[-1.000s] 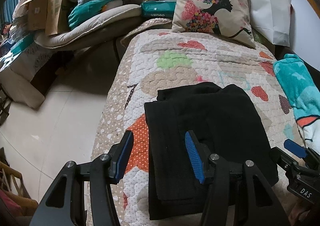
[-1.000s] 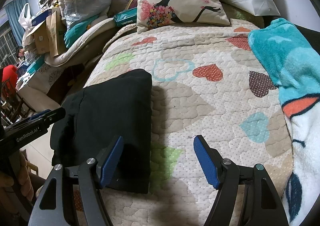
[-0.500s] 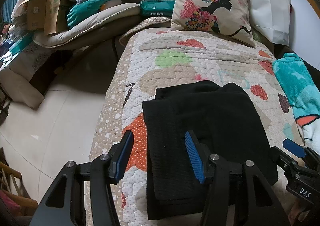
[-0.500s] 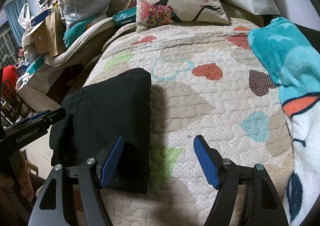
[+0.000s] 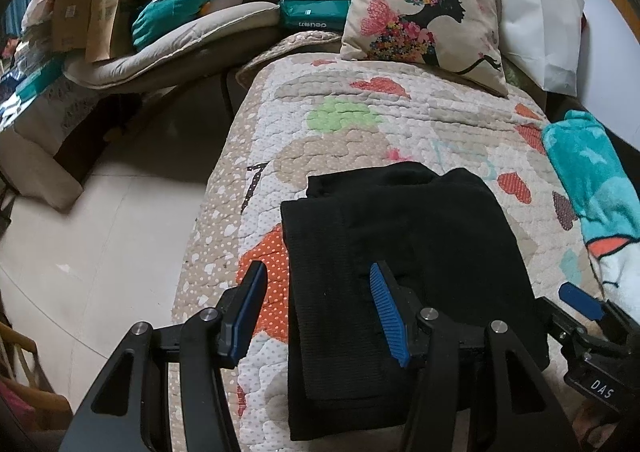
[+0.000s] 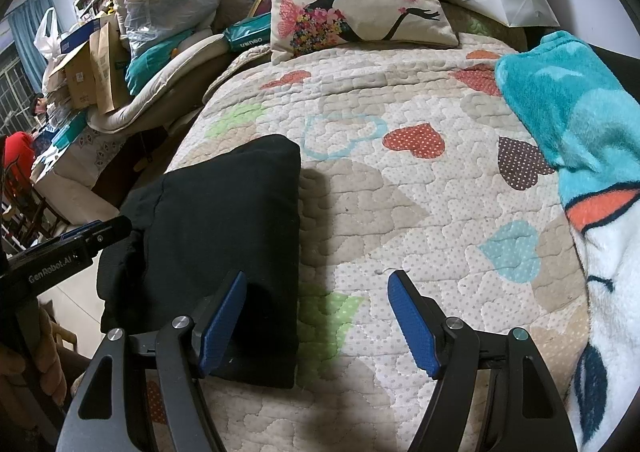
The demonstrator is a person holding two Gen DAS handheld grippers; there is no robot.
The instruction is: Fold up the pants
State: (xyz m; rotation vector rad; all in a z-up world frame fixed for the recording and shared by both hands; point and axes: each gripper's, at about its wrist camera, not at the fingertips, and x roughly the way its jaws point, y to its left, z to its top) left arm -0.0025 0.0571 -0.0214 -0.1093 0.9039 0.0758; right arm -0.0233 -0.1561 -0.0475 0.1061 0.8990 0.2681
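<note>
Black folded pants (image 5: 404, 252) on quilted heart-print bedspread (image 5: 360, 123)

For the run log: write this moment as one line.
pants: folded, on quilt | left tool: open, above pants | right tool: open, empty

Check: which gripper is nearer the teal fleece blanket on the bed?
Right. The right gripper hangs beside the teal fleece blanket; the left gripper sits over the folded black pants, farther away.

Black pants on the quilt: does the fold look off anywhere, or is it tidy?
Mostly tidy. The black pants lie folded on the quilt, but a lower layer pokes out beyond the far left corner, so the edges don't line up. Both grippers are open, holding nothing.
</note>
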